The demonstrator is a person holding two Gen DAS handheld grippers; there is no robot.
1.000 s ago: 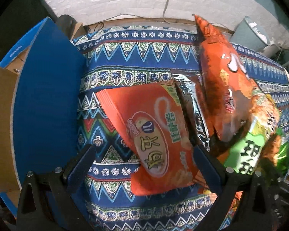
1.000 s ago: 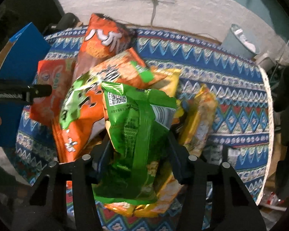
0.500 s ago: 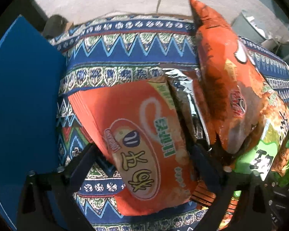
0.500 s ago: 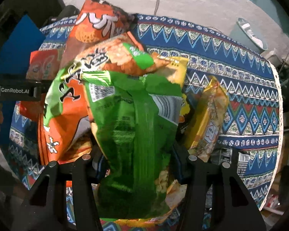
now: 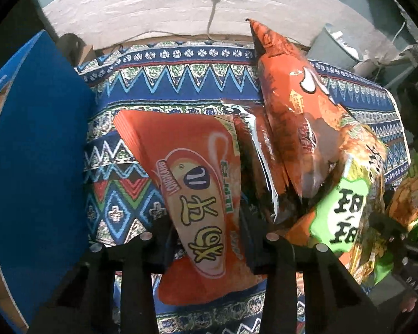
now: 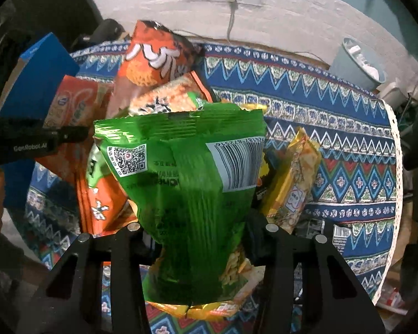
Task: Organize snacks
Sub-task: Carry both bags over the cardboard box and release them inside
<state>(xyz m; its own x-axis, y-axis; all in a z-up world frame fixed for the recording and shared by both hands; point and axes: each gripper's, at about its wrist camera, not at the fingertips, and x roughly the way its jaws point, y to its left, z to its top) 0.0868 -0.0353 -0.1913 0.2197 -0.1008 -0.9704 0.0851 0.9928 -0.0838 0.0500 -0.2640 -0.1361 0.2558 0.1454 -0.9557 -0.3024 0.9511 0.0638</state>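
Left gripper [image 5: 209,239] pinches the orange snack bag [image 5: 197,183] over the patterned tablecloth [image 5: 181,83]; right gripper [image 6: 200,236] clamps the green snack bag [image 6: 189,189]. Both look light, crinkly, crushable; best gripped at the seams.

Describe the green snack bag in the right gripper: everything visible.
The green snack bag is glossy crinkled plastic, back side facing the camera: QR code, white barcode label, centre seam, crimped top edge. It stands roughly upright, top toward the wall, pinched at its lower half by the right gripper. Orange and yellow bags sit behind and under it.
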